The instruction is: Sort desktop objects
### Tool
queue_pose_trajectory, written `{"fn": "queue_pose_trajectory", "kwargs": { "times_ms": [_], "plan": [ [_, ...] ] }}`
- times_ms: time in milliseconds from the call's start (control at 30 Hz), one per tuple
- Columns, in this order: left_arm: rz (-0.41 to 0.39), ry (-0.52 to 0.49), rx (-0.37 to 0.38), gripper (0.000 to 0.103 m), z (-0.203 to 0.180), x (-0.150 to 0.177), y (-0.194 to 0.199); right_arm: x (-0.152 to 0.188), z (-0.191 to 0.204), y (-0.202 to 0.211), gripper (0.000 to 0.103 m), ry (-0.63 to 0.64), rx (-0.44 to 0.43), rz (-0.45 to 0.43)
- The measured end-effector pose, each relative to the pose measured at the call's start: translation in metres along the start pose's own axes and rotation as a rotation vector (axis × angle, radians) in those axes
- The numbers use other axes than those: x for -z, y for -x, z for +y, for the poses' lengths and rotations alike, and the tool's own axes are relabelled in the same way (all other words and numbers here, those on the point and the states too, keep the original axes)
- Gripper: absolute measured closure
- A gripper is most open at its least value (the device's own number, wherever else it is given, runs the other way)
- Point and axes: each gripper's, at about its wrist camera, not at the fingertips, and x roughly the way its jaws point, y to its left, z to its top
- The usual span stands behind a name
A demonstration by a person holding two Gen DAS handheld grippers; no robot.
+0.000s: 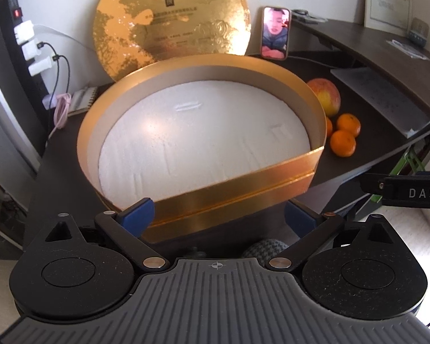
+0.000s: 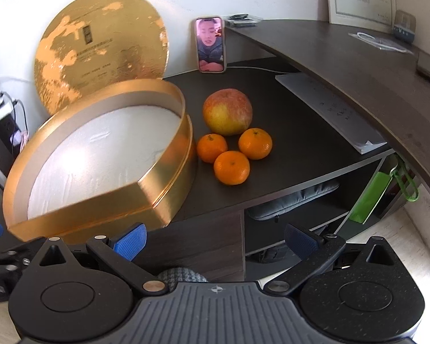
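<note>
the main risk, as i judge it, is the gold box [image 1: 203, 143] itself: it sits at the front of the dark desk [image 2: 286, 154] with its straight front wall over or past the desk's edge, and it looks tilted, near side low, so a nudge from either tool could tip or slide it off. a second risk is the fruit: the apple [image 2: 227, 111] and three tangerines [image 2: 231, 167] lie bunched just beside the box's right wall, touching one another, so closing on one could send its neighbours rolling toward the open front edge. the gold lid [image 2: 100, 48] leans upright against the wall behind the box, and a bump to the box might bring it down; the phone [image 2: 210, 44] propped beside it is exposed too. the left gripper [image 1: 219, 215] is level and low, aimed straight at the box's front wall, its blue pads spread wide with the left one at or just short of the wall; whether it touches i cannot tell, and it holds nothing. the right gripper [image 2: 215, 236] hangs below and in front of the desk edge, pointing toward the fruit, fingers wide apart and empty. the box's white liner is bare.
</note>
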Motion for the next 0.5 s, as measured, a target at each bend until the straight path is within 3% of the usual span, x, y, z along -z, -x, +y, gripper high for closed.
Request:
{"fn": "queue_pose_trajectory", "kwargs": {
  "times_ms": [267,500],
  "plan": [
    [-0.035,0.005,-0.005,0.002,0.001,-0.018,-0.013,-0.012,-0.022,-0.017,0.000,-0.001,-0.044,-0.143],
    [-0.081,0.105,-0.009,0.000,0.014,-0.025,-0.025,-0.020,-0.030,-0.039,0.000,-0.030,-0.092,-0.163]
  ]
}}
